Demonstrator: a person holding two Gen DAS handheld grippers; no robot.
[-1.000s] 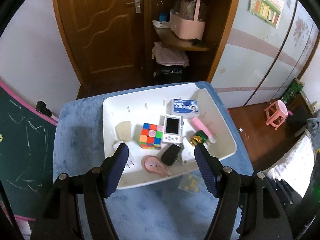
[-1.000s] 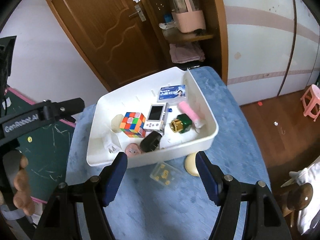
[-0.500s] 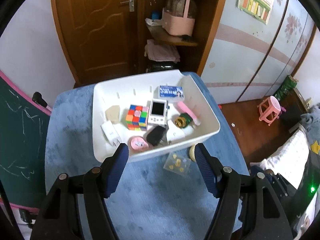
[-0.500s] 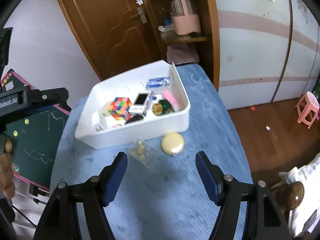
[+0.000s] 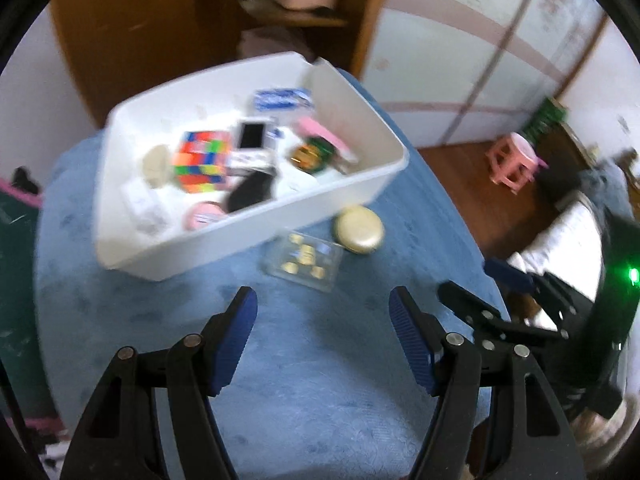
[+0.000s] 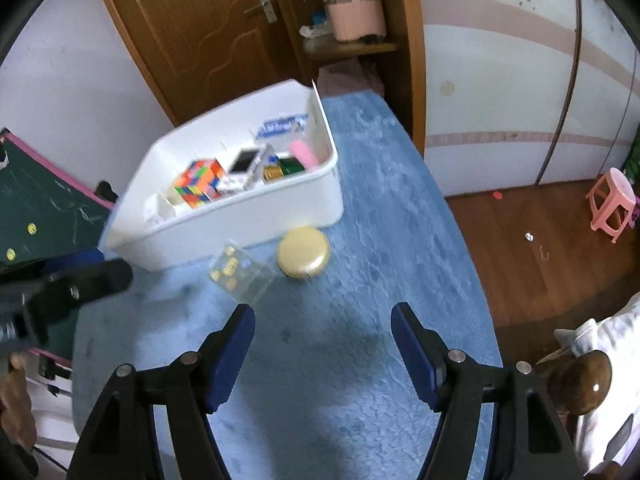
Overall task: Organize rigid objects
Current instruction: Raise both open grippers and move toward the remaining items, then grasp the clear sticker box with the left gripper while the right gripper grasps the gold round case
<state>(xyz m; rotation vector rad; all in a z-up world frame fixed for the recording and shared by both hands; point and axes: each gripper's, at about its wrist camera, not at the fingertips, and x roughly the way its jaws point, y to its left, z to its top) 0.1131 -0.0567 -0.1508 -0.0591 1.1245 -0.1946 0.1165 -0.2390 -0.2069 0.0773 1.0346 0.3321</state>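
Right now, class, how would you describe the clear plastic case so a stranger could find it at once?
Find the white plastic bin on the blue fuzzy cloth. Just outside its near wall lies the flat clear plastic case holding small gold pieces; unlike the round cream-gold compact beside it, it is square and transparent.

At twelve o'clock stands a brown wooden door (image 6: 192,28); a pink stool (image 6: 612,204) sits on the wooden floor at three o'clock.
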